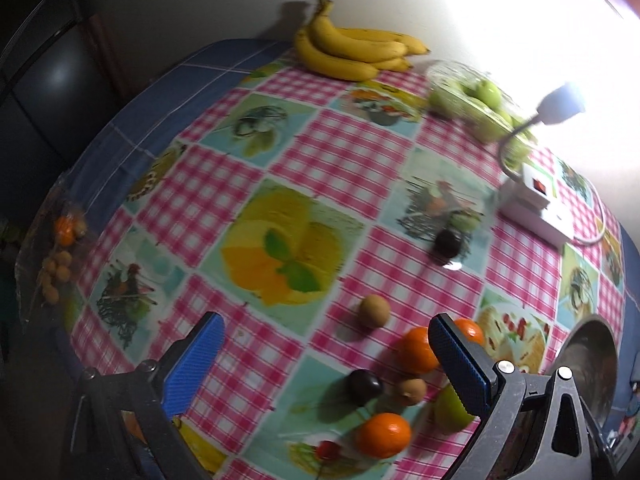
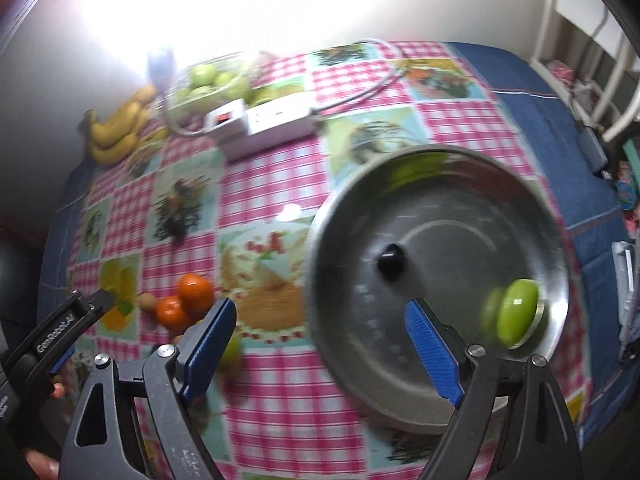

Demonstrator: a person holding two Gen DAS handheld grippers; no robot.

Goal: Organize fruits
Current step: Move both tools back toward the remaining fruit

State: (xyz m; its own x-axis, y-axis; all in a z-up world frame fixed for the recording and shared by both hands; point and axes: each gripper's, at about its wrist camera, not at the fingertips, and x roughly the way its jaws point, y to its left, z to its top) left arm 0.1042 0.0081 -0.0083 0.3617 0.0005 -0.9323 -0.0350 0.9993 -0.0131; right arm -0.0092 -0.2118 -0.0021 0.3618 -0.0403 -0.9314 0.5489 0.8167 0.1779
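The left gripper (image 1: 324,354) is held above the checked tablecloth (image 1: 332,168) with its jaws wide apart and nothing between the pads. Just ahead of the gap a small brown fruit (image 1: 374,311) is seen, and against the right jaw a cluster is gathered: two oranges (image 1: 416,350), a dark plum (image 1: 363,386), a second brown fruit (image 1: 411,391), a third orange (image 1: 383,435) and a green fruit (image 1: 450,412) partly hidden by the pad. Far beyond the jaws, bananas (image 1: 352,50) lie near the wall beside a clear bowl of green apples (image 1: 476,100).

The right gripper (image 2: 320,322) is likewise spread open and empty (its right pad overlaps the bowl's inside). Ahead of it the steel bowl (image 2: 440,392) is seen holding a dark plum (image 2: 391,266) near its centre and a green fruit (image 2: 516,312), blurred, just beyond the right jaw. A white power strip (image 2: 272,120) lies farther off.
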